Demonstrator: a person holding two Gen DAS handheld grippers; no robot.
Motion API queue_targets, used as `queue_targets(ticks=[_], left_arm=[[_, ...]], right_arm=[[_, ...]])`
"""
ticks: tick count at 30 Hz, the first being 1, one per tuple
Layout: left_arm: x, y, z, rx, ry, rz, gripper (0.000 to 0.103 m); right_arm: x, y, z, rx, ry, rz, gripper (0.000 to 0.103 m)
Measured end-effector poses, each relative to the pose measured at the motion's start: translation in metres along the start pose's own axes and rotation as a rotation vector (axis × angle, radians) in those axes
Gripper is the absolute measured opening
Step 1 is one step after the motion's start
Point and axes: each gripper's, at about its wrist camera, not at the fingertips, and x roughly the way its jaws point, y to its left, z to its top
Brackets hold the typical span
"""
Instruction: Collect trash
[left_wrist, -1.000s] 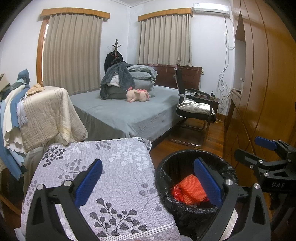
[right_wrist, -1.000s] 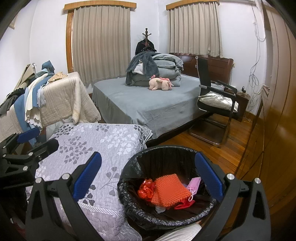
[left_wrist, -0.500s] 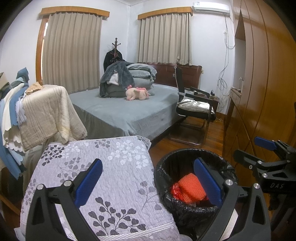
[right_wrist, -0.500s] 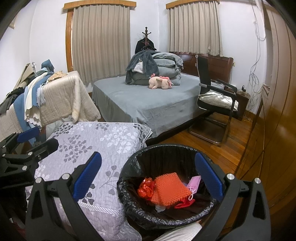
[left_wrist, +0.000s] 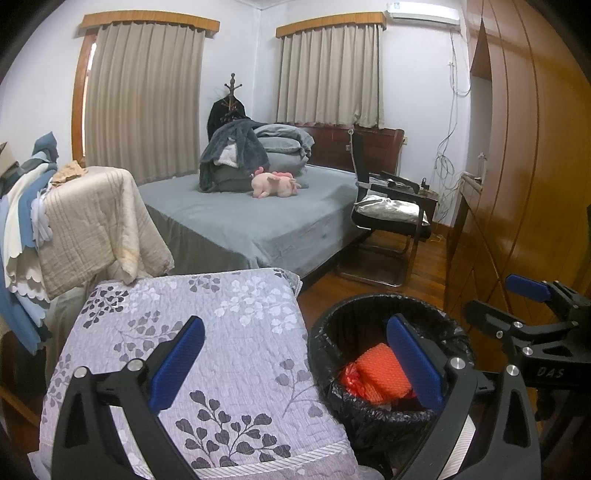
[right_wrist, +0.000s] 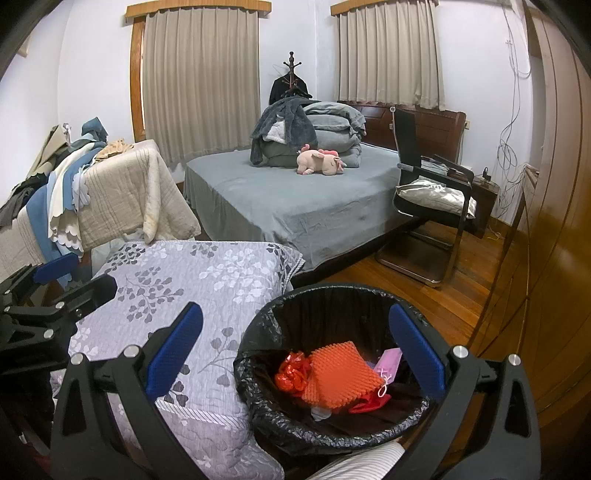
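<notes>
Wooden floor (right_wrist: 436, 306) carrying black-lined trash bin (right_wrist: 280, 417), black chair (right_wrist: 428, 206), grey bed (right_wrist: 295, 210) with pink plush (right_wrist: 321, 162)

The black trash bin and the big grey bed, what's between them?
Bare wooden floor, in the right wrist view, between the black-lined trash bin and the grey-covered bed. The flowery grey quilt sits off to one side.

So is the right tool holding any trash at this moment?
No, the right tool is open with nothing between its fingers, and the orange mesh piece already lies inside the black-lined bin.
</notes>
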Motion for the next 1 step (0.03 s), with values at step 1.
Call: queue_targets(ticks=[1], left_arm=[[-0.0014, -0.0006, -0.0017, 0.000, 0.001, 0.000, 0.097]], right_arm=[[0.0001, 0.0001, 0.0009, 0.000, -0.001, 0.000, 0.098]])
